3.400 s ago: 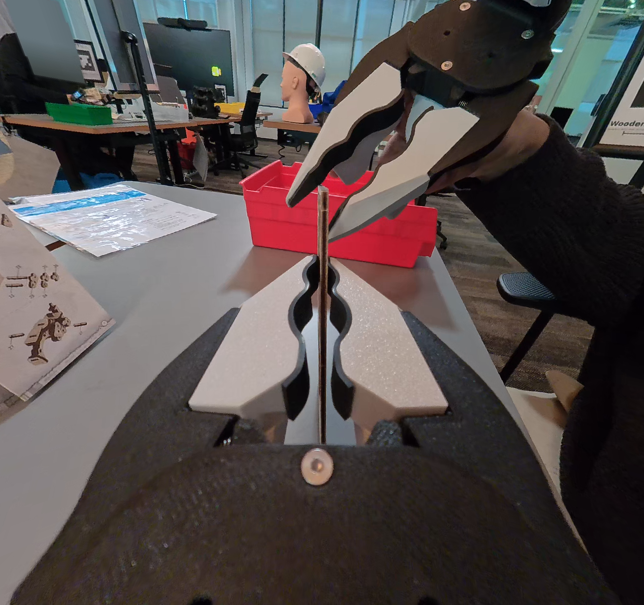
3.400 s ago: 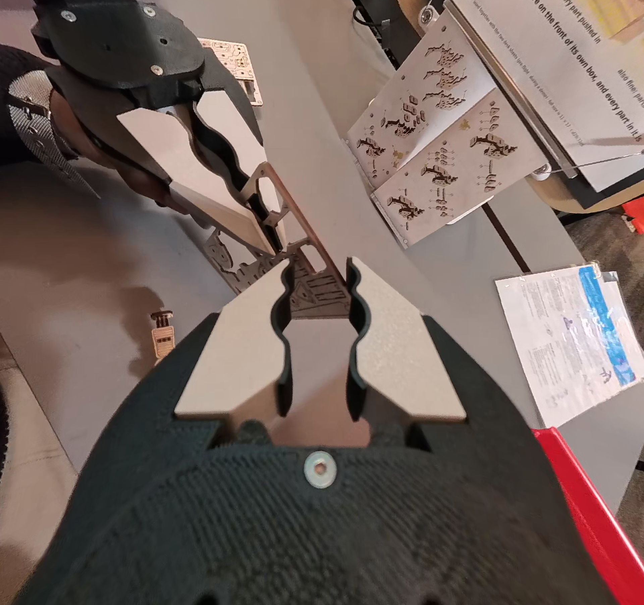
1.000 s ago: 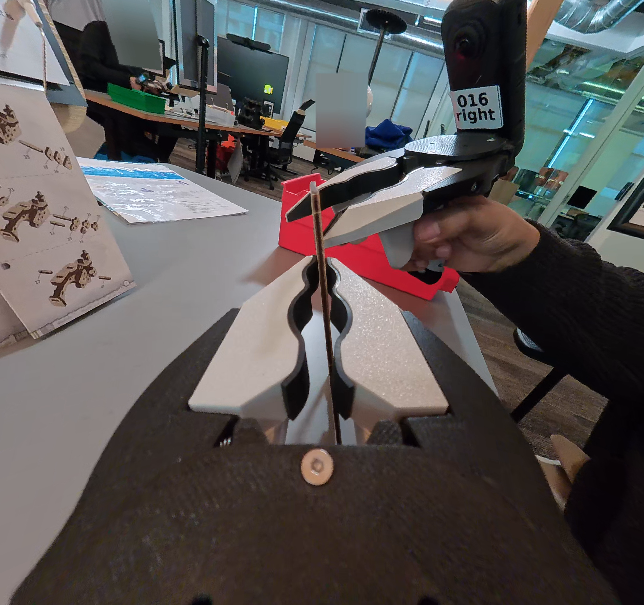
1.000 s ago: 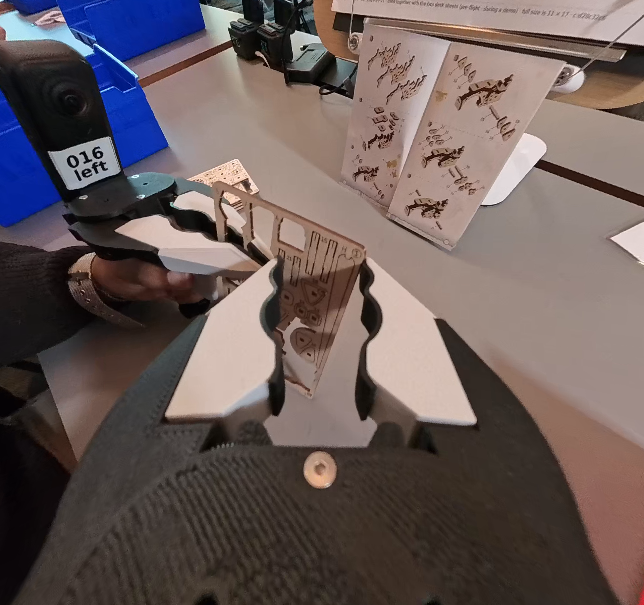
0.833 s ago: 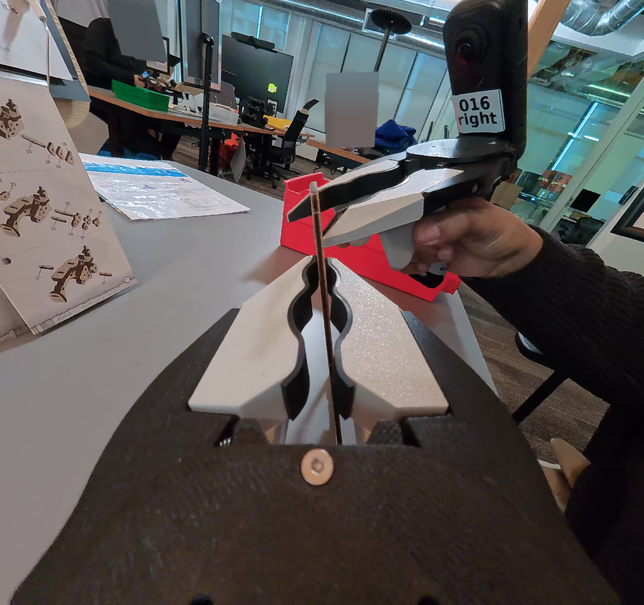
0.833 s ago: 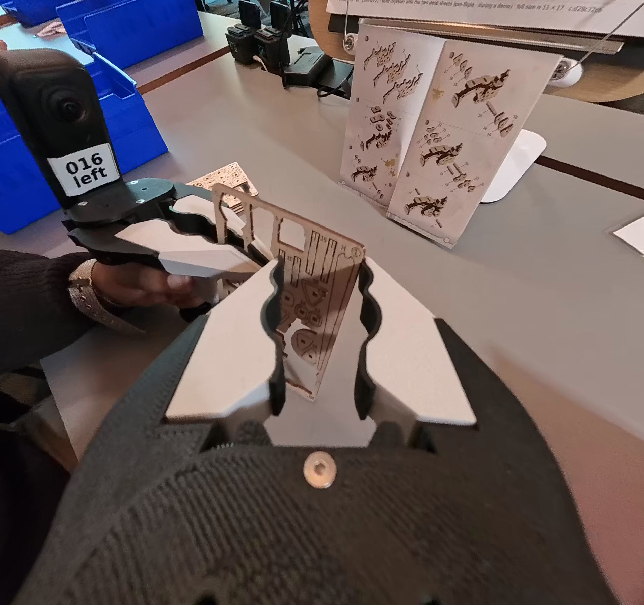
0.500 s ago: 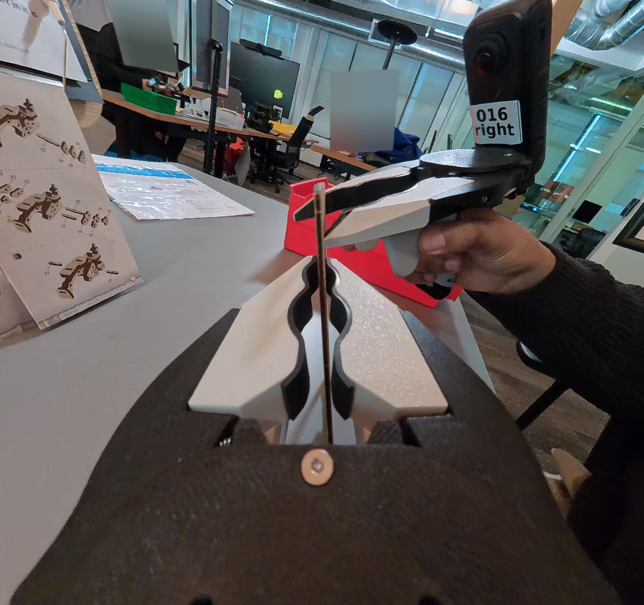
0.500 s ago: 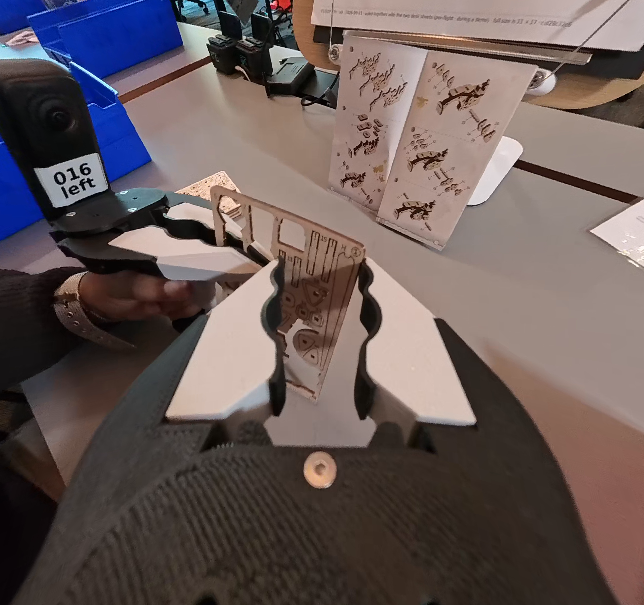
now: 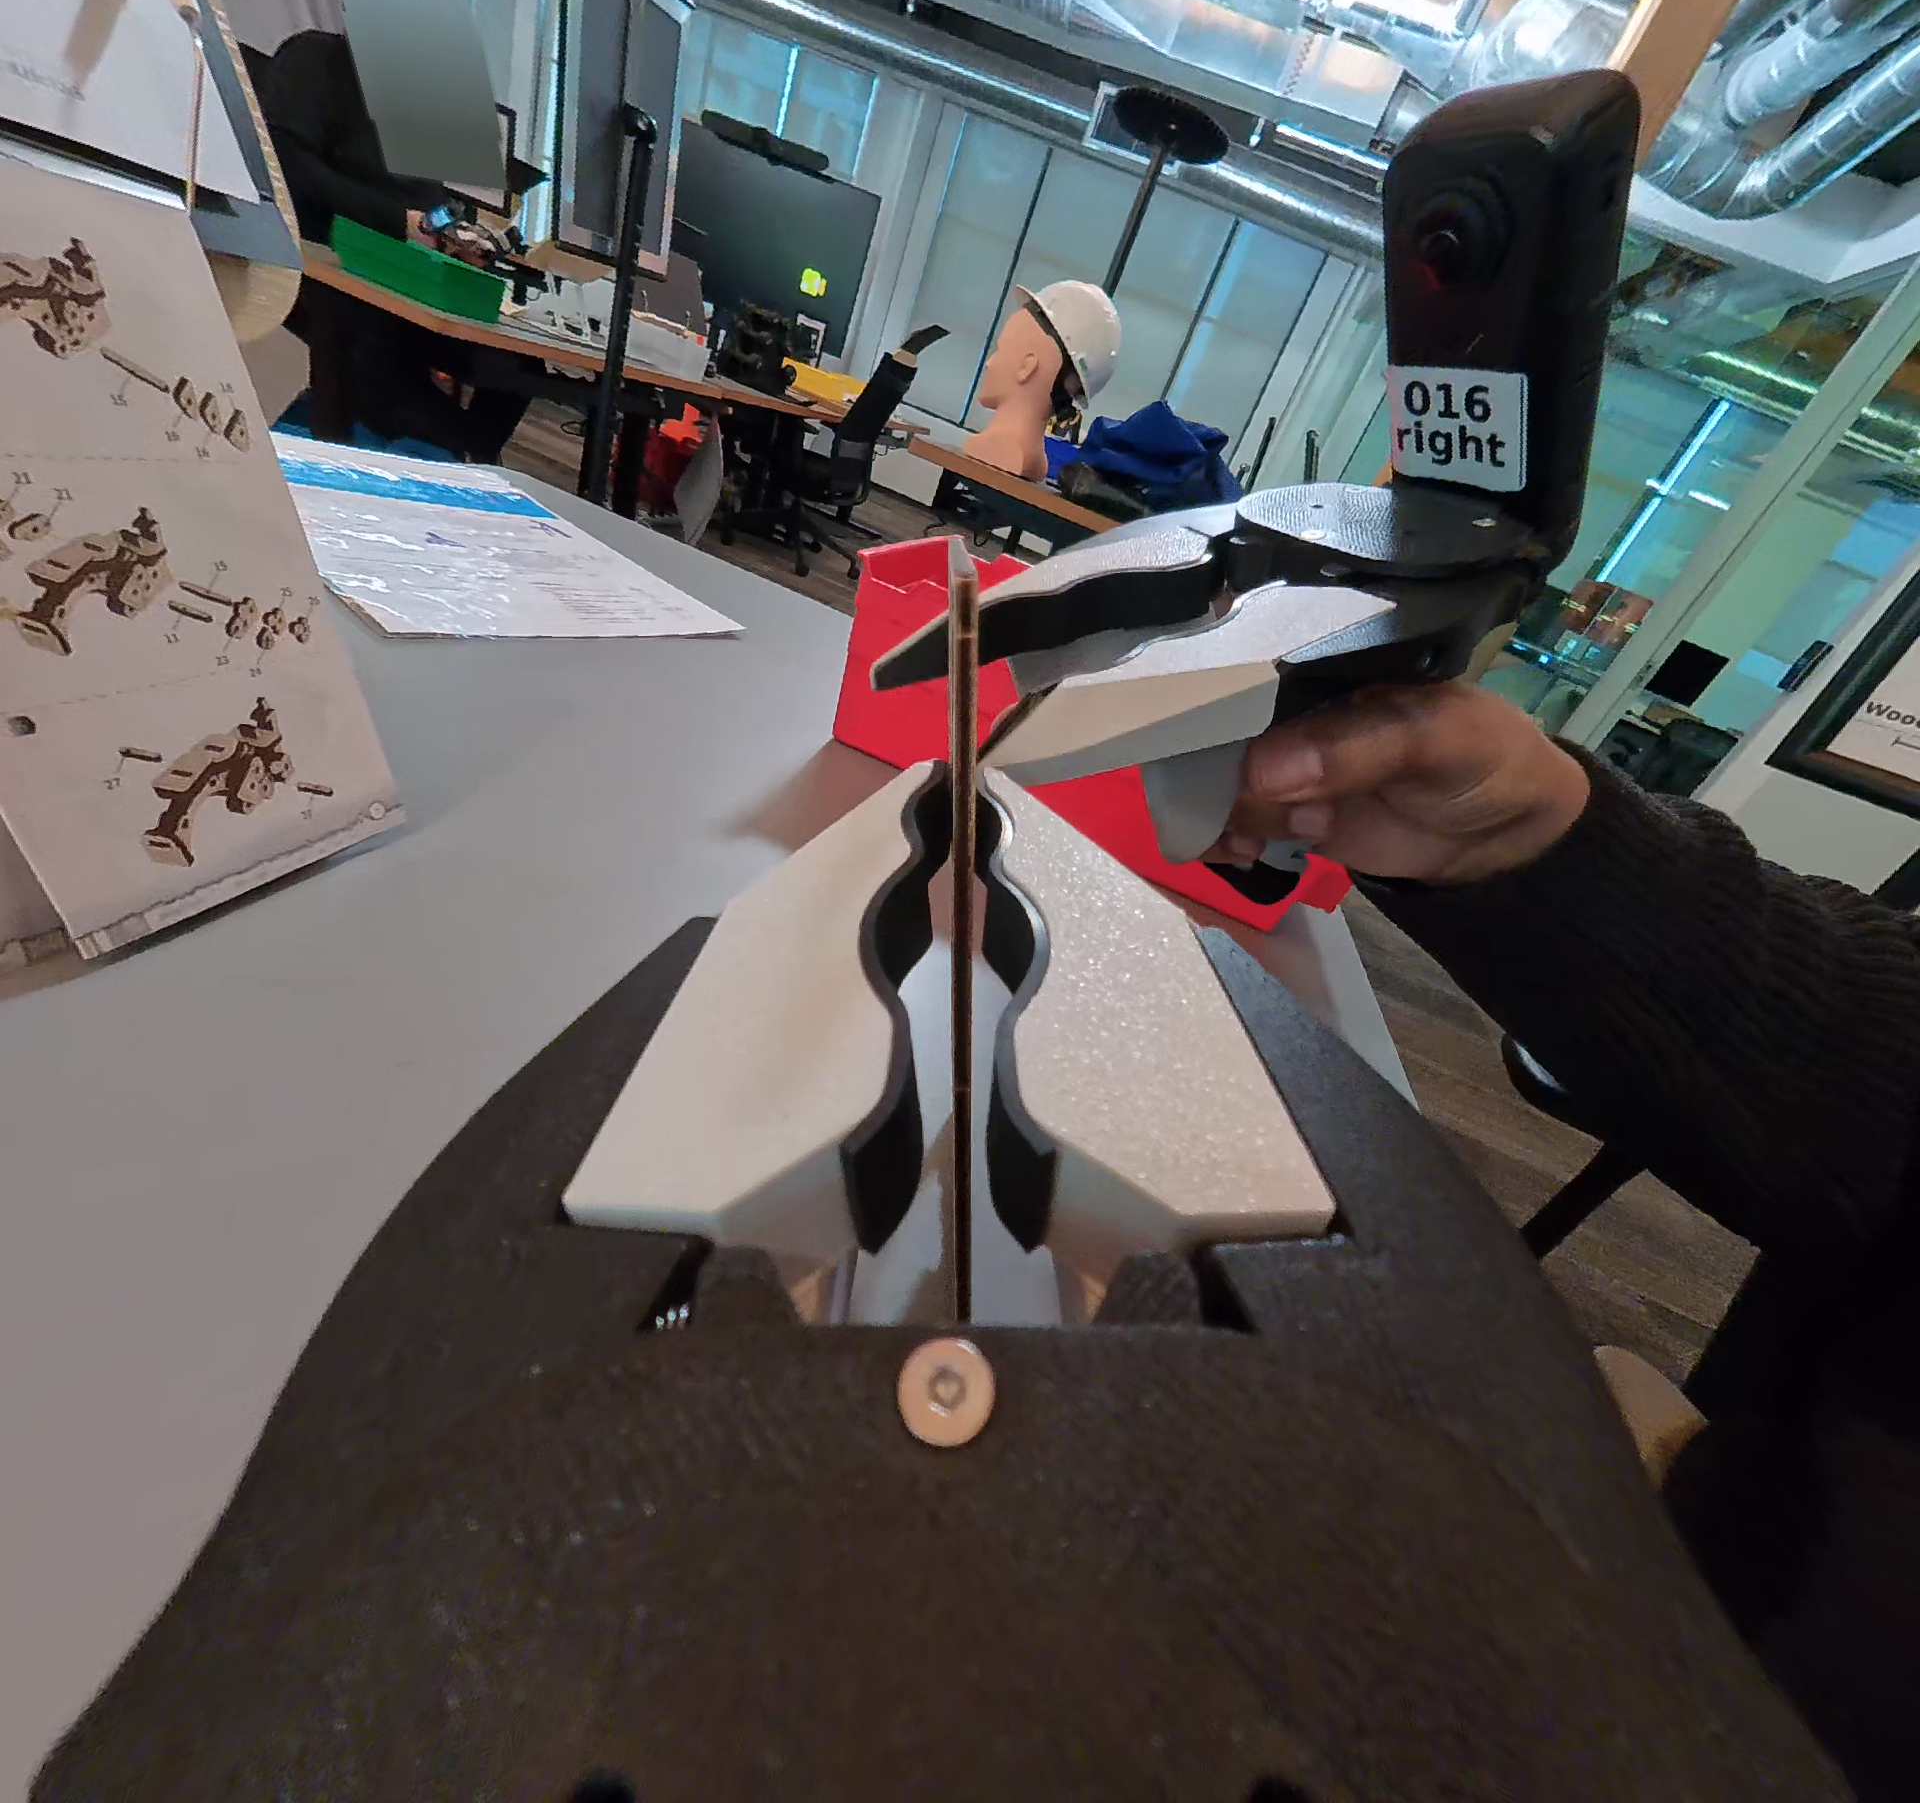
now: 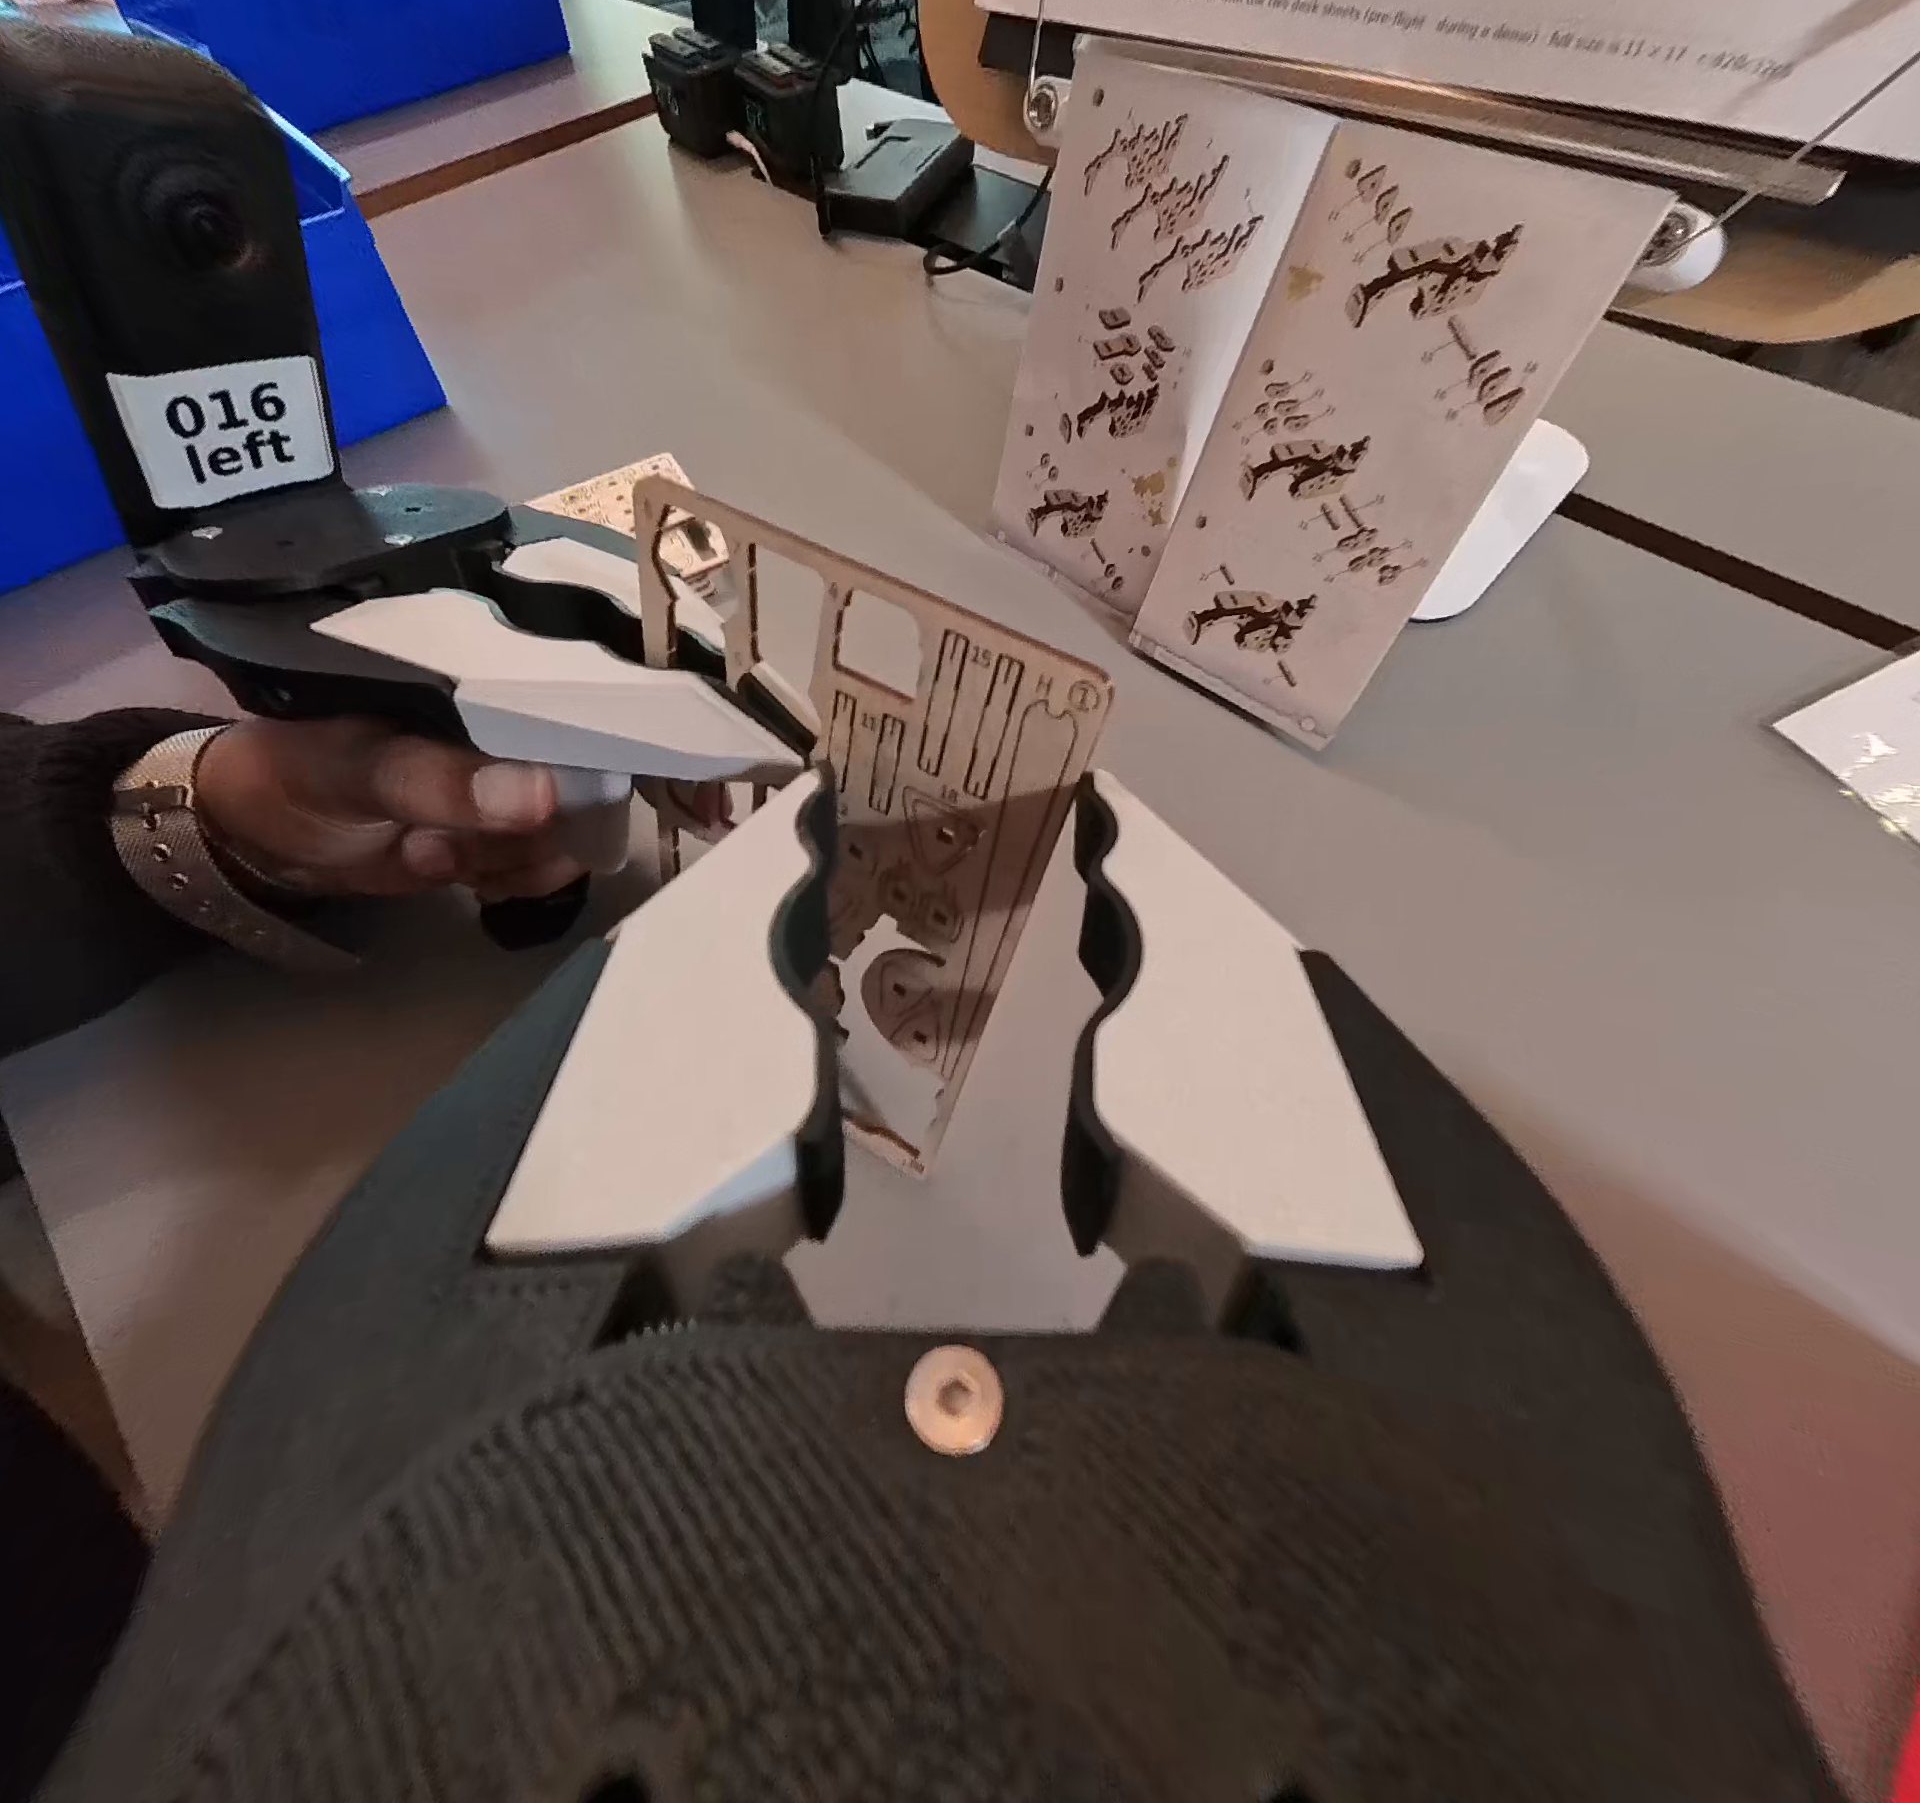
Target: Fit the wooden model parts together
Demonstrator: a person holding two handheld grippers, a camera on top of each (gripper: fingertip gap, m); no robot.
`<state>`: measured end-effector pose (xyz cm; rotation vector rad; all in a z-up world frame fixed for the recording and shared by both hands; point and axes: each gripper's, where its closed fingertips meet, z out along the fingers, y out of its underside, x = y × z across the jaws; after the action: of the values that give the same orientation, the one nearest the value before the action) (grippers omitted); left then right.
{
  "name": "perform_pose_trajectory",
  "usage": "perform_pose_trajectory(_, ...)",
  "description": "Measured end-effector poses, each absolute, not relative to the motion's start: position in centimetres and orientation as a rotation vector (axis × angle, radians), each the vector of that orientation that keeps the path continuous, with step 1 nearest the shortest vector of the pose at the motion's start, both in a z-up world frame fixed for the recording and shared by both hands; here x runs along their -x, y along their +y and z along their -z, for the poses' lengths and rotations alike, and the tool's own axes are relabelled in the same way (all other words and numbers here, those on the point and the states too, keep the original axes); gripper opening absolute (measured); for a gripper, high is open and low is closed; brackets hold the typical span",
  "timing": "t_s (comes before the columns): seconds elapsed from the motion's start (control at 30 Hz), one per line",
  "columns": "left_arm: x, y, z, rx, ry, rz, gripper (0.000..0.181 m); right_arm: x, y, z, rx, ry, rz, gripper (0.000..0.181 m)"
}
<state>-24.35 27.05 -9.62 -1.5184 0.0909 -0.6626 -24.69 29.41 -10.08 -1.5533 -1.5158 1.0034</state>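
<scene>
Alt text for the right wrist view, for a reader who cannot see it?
The left gripper clamps a thin wooden parts sheet upright above a grey table, with the open right gripper facing the sheet's flat side. Propped instruction sheets stand behind.

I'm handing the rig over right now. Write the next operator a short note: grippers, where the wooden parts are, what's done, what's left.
Left gripper: shut on the wooden parts sheet, holding it on edge above the grey table.
Right gripper: open, its fingers either side of the sheet's free end, not clamped.
Parts: several cut-outs in the sheet are empty; others remain in it. A second sheet lies flat on the table behind the left gripper. The instruction sheets stand propped beyond.
Done: sheet picked up and presented.
Left: take a part out with the right gripper and fit parts together; no assembled model is in view.
</scene>
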Motion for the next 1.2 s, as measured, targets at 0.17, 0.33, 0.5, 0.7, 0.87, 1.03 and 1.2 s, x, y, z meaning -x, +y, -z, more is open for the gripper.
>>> perform_pose_trajectory(0.17, 24.3, 27.0, 9.7, 1.521, 0.095, 0.654, 0.000, 24.7, 29.4, 10.1, 1.564, -1.506, -1.034, 0.044)
perform_pose_trajectory(0.33, 24.1, 27.0, 9.8, 1.531, 0.102, 0.641, 0.000, 24.6, 29.4, 10.2, 1.582, -1.500, -1.068, 0.043)
perform_pose_trajectory(0.5, 24.1, 27.2, 10.0, 1.529, 0.071, 0.652, 0.000, 24.7, 29.6, 10.4, 1.597, -1.476, -1.069, 0.042)
perform_pose_trajectory(0.7, 24.2, 27.2, 9.9, 1.527, 0.072, 0.663, 0.000, 24.8, 29.6, 10.3, 1.607, -1.464, -1.050, 0.042)
perform_pose_trajectory(0.87, 24.4, 27.2, 9.7, 1.520, 0.073, 0.655, 0.000, 24.8, 29.6, 9.9, 1.592, -1.463, -1.029, 0.044)
perform_pose_trajectory(1.03, 24.4, 27.3, 9.8, 1.520, 0.058, 0.665, 0.000, 24.4, 30.1, 8.5, 1.588, -1.414, -1.091, 0.042)
perform_pose_trajectory(1.2, 25.7, 27.8, 10.5, 1.539, -0.059, 0.682, 0.000, 23.8, 30.1, 6.0, 1.287, -1.484, -0.903, 0.039)
